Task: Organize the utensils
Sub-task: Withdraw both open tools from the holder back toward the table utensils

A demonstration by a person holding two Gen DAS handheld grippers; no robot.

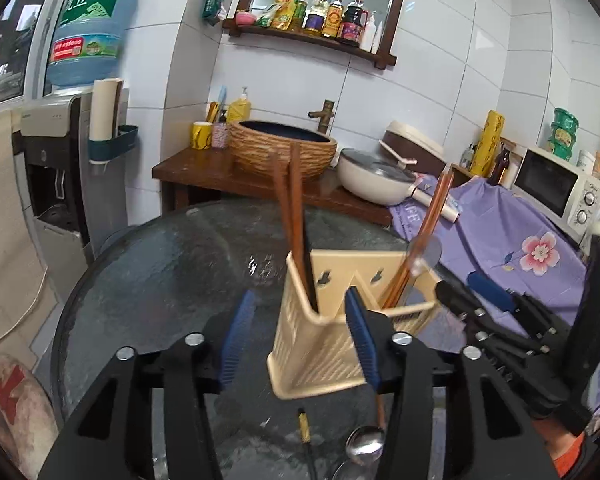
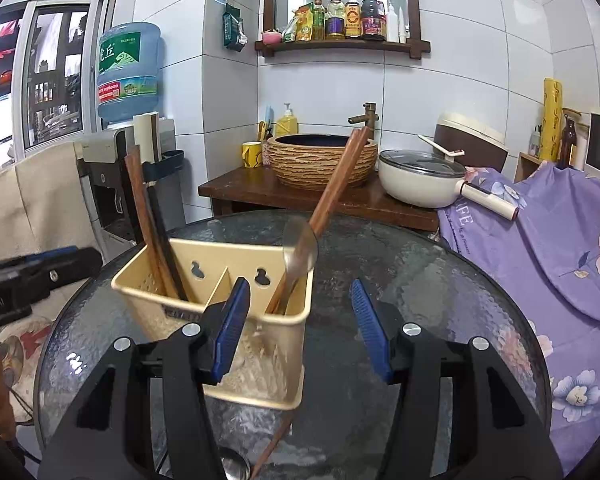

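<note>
A beige two-compartment utensil holder (image 1: 320, 344) (image 2: 220, 276) stands on the round glass table (image 1: 160, 276) (image 2: 420, 272). Its left compartment holds dark wooden chopsticks (image 1: 294, 216) (image 2: 148, 224). Its right compartment holds a wooden-handled metal spoon (image 2: 300, 248) (image 1: 428, 220), which leans right. My left gripper (image 1: 300, 340) is open and empty, just in front of the holder's left half. My right gripper (image 2: 304, 328) is open and empty, at the holder's right front corner. Another wooden-handled spoon (image 1: 366, 442) (image 2: 268, 452) and a thin gold-tipped utensil (image 1: 304, 426) lie on the table near me.
Behind the table, a wooden counter (image 2: 236, 188) carries a woven basin (image 2: 320, 156), a tap and a white lidded pan (image 2: 420, 180). A purple floral cloth (image 2: 560, 240) covers a surface at the right, with a microwave (image 1: 556, 188). A water dispenser (image 1: 60, 160) stands at the left.
</note>
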